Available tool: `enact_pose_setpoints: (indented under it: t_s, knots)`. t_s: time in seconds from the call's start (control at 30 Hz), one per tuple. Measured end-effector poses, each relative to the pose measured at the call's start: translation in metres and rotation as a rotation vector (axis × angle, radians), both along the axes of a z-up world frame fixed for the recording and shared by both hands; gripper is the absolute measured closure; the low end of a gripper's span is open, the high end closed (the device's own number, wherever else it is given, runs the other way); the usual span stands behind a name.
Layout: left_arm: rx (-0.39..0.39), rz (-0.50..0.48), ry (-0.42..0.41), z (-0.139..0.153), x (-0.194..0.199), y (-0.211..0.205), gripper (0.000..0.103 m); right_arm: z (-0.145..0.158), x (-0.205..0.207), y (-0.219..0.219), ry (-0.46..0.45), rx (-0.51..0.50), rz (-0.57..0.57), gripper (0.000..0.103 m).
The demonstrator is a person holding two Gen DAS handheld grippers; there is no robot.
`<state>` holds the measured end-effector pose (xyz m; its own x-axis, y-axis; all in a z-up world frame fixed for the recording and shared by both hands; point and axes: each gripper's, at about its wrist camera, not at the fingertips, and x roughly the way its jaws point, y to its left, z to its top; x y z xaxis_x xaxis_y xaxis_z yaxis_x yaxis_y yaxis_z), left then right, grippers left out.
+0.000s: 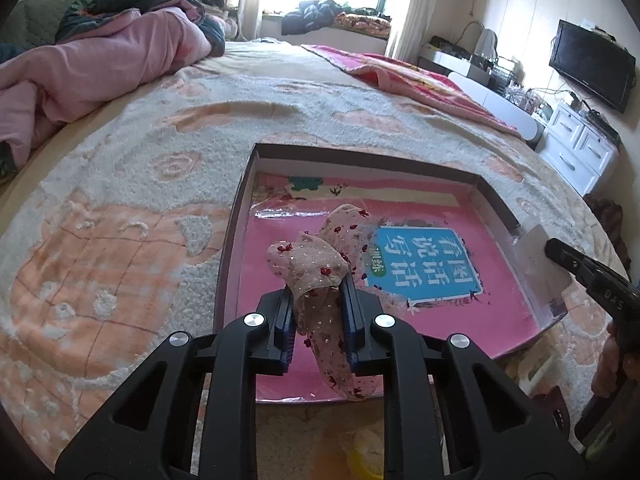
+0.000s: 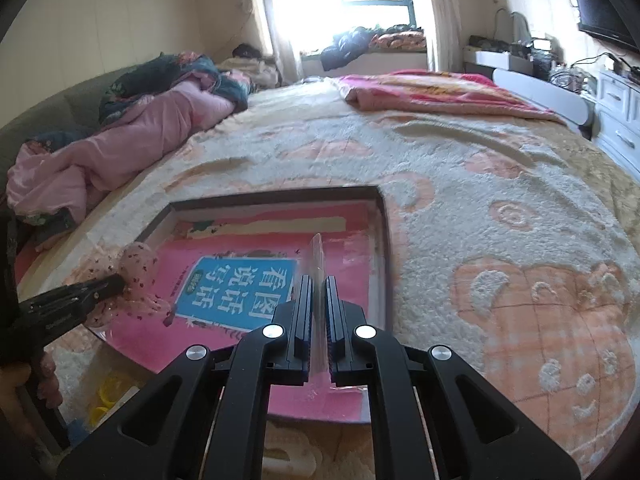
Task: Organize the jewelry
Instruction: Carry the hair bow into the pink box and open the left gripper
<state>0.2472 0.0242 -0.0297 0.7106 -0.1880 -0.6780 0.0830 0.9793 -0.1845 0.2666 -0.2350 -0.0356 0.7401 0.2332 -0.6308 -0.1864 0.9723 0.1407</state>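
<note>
Pink gauze hair bow (image 1: pixel 320 264), dotted with small red flowers, pinched between the blue pads of the left gripper (image 1: pixel 319 322); jaws nearly together, cloth squeezed between them, tails hanging below the fingers. Held above the near left part of a shallow open box (image 1: pixel 360 156), dark-rimmed, lying on the bed (image 1: pixel 120 208). Clear thin plastic piece (image 2: pixel 317 256), standing on edge, clamped in the right gripper (image 2: pixel 319 322), jaws pressed almost flat on it, over the right half of the same box.

Box walls low on all four sides; far rim and right rim plain to see, near rim partly covered by the gripper bodies. Wide free stretch of fluffy cream and peach bedspread left, right and beyond the box. Pink quilt (image 1: pixel 100 64) bunched along the far left edge of the bed, a red patterned blanket (image 1: pixel 404 76) at the far right, both well apart from the box.

Counted: one bow, one plastic piece, one box, one pink book (image 1: pixel 424 264) with a blue title panel lining the box floor, two grippers.

Something yellow (image 2: pixel 106 400) below the near edge of the bed, blurred, not identifiable. Bit of a hand (image 2: pixel 12 388) at the left border of the right wrist view, cut off. Exact shape of the plastic piece hard to judge, being see-through.
</note>
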Motion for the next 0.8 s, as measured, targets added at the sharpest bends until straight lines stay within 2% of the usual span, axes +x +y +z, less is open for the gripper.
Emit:
enact_pose_setpoints:
  t_s: [0.27,0.43,0.57,0.7,0.8]
  knots:
    - [-0.001,0.014,0.029,-0.006,0.002,0.004,0.085,-0.021,0.009,-0.002,0.062,-0.027,-0.019,0.096]
    - [0.012,0.02,0.018,-0.003,-0.001,0.004,0.077,-0.022,0.008,-0.012,0.063,-0.006,-0.058,0.094]
    - [0.018,0.024,0.005,0.001,-0.005,0.003,0.073,-0.021,0.006,-0.018,0.053,-0.002,-0.08,0.092]
    - [0.021,0.029,-0.012,0.006,-0.009,0.004,0.067,-0.017,-0.001,-0.022,0.036,0.03,-0.071,0.077]
    - [0.017,0.034,-0.023,0.01,-0.014,0.005,0.061,-0.011,-0.01,-0.018,-0.009,0.004,-0.075,0.049]
